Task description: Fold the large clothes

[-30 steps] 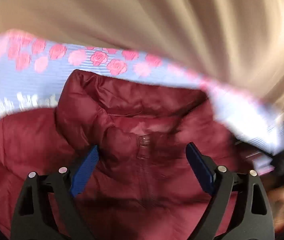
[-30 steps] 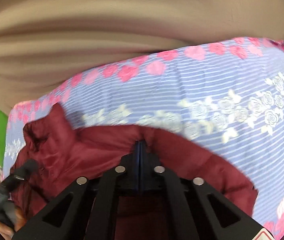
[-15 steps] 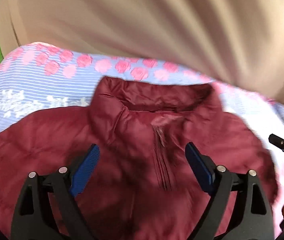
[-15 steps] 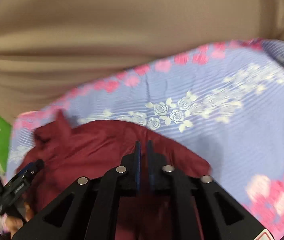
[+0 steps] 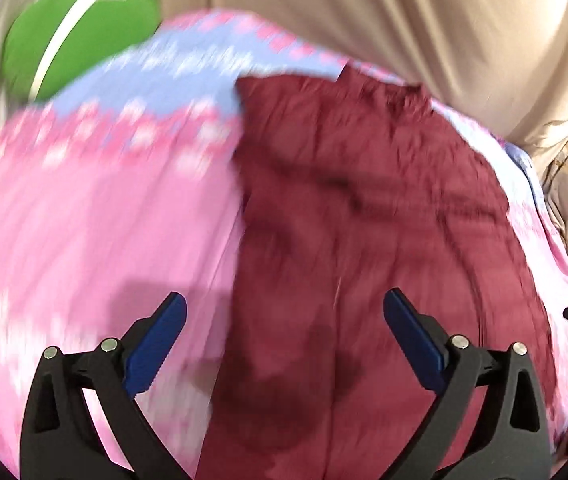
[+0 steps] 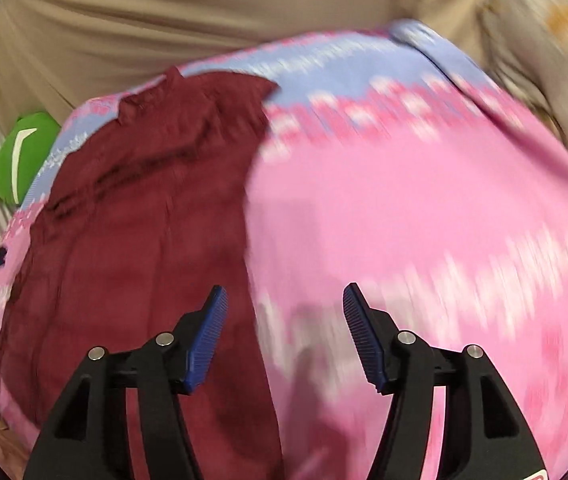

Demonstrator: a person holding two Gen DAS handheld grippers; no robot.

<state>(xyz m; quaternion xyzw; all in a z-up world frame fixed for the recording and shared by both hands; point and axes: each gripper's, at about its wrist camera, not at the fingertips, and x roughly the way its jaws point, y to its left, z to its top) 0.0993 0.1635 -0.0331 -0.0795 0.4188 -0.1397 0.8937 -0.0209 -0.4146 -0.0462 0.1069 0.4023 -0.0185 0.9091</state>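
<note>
One bedsheet (image 5: 96, 208), pink across most of its spread with a pale blue band and pink and white flower print toward the far edge, covers the surface under everything; both views are smeared with motion blur, so the print cannot be counted. One beige curtain (image 5: 383, 12) hangs in folds behind it. One maroon jacket (image 5: 363, 220) lies flat on the sheet, its collar at the far end near the blue band, its body running toward the cameras; in the right wrist view it sits left of centre (image 6: 144, 208). One green cushion (image 5: 80, 24) with a single white stripe rests beside the sheet's far corner. No writing or brand can be read anywhere. Two grippers: the left gripper (image 5: 284, 336) hangs spread wide over the jacket's lower part, holding nothing; the right gripper (image 6: 284, 332) is likewise parted wide, empty, above the jacket's edge and the pink sheet
</note>
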